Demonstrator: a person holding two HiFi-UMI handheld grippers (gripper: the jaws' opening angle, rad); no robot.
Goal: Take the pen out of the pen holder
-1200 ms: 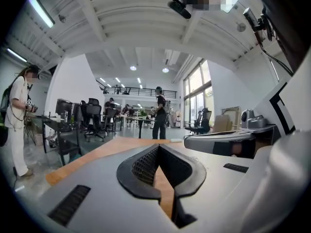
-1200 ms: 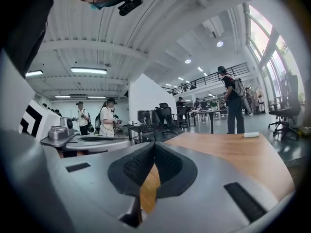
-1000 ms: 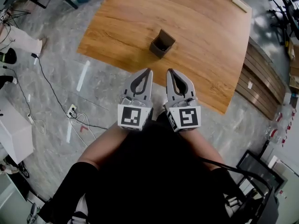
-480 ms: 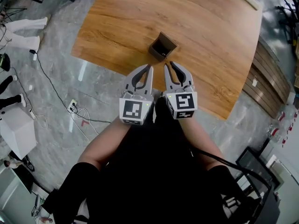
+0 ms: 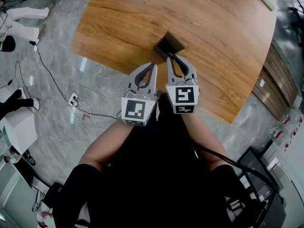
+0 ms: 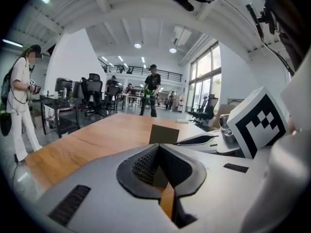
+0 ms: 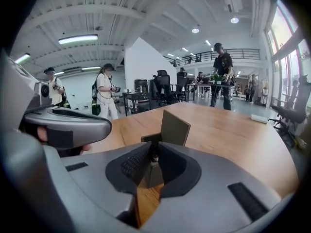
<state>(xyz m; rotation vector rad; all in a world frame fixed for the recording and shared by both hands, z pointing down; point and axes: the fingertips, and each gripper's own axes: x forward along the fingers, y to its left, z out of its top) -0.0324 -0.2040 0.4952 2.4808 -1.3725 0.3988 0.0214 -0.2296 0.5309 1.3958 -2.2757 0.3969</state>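
Pointing at one dark, boxy pen holder (image 5: 168, 42) on the smooth wooden table (image 5: 213, 32) were two grey grippers. The right gripper (image 5: 172, 56) had just been opening its jaws a little. Its tips were at the holder, with one pen (image 7: 155, 158) top between them, not squeezed. The left gripper (image 5: 152, 65), just beside it, was closed and empty.

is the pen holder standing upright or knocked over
Upright: the pen holder stands on its base on the table, its open mouth facing up in the head view.
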